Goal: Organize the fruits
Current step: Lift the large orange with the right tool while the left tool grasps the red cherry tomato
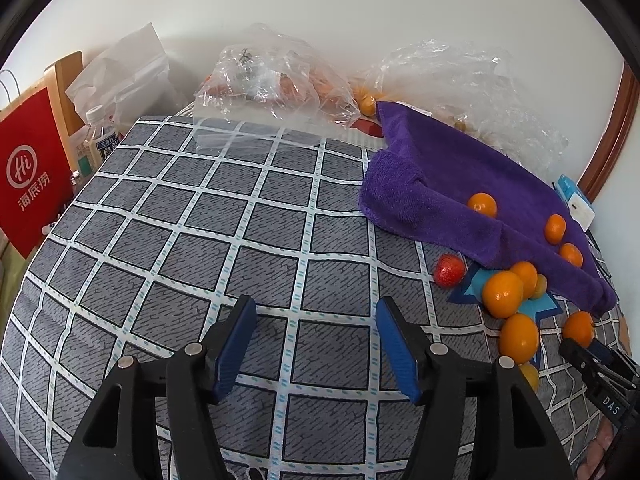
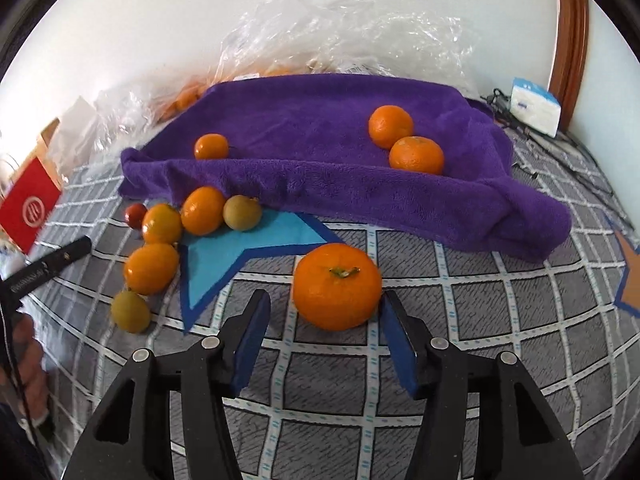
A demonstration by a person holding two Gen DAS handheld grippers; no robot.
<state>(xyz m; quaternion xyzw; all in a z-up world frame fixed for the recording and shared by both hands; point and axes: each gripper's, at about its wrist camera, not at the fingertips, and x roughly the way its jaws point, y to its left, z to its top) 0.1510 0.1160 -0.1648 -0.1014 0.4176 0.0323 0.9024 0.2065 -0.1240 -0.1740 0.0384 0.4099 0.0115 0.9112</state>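
Orange mandarin (image 2: 337,286) lies on the checked bedsheet (image 2: 460,340) between the right gripper's (image 2: 324,316) spread jaws, touching the right-hand one; left gripper (image 1: 316,320) spread over bare sheet.

I count seven oranges (image 2: 337,286), two small yellow-green fruits (image 2: 242,212), one red strawberry (image 1: 449,270), one purple towel (image 2: 320,152), two clear plastic bags (image 1: 276,76) and one red paper bag (image 1: 30,172).
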